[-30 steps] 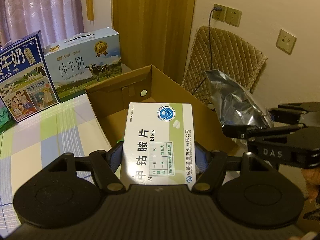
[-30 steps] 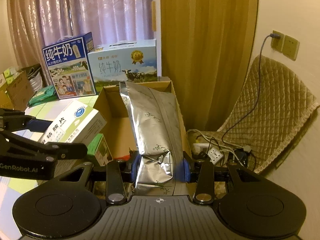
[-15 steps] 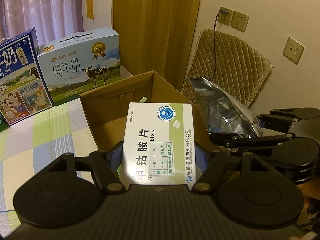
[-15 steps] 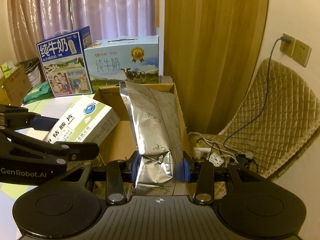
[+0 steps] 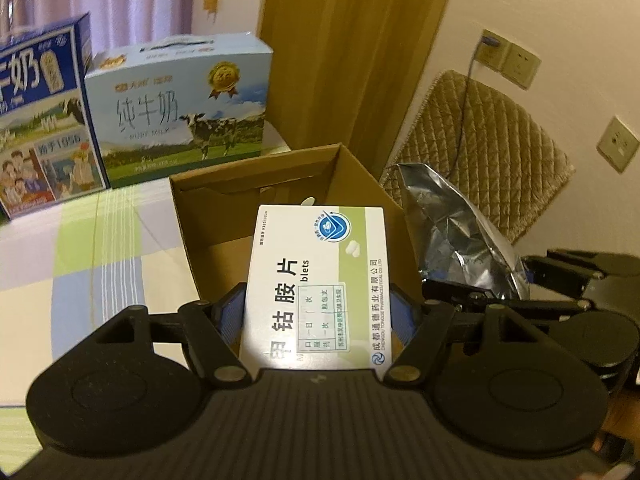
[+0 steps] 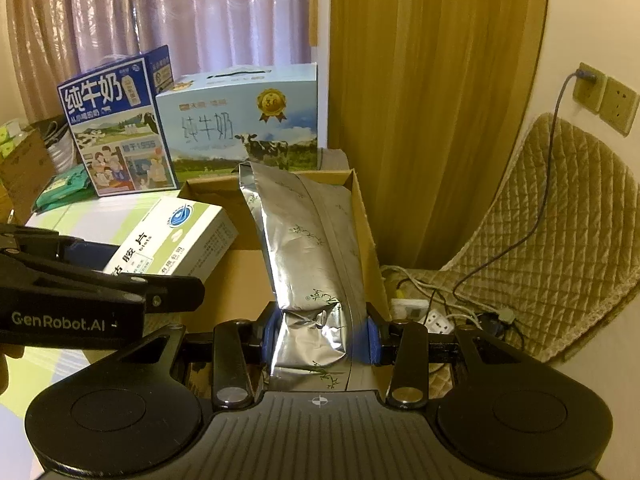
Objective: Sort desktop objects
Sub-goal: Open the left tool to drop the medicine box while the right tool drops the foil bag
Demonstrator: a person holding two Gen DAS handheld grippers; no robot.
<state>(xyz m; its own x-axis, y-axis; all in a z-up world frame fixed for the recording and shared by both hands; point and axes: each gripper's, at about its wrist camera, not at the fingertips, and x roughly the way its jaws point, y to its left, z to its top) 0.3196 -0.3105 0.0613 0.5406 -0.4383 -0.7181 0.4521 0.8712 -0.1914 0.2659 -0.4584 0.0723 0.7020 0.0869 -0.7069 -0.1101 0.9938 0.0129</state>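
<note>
Both grippers have swung a touch further over the open cardboard box (image 5: pixel 224 216) since half a second ago, and its far wall now sits more squarely ahead in the left wrist view. That box stands on the checked tablecloth (image 5: pixel 80 248), right at the cloth's right edge. Behind it, along the far edge, the pale blue milk carton (image 5: pixel 180 108) and the dark blue milk carton (image 5: pixel 36 120) stand side by side, unmoved. Over by the wall, the quilted cushion (image 6: pixel 560 220) leans, also unchanged. Now the silver foil pouch (image 6: pixel 308 248): still clenched near its lower end by the right gripper (image 6: pixel 318 340), its top reaching over the box's right side. Smallest, the white-and-green tablet box (image 5: pixel 320 280), still clamped between the blue pads of the left gripper (image 5: pixel 318 316), held above the box's near left part.
</note>
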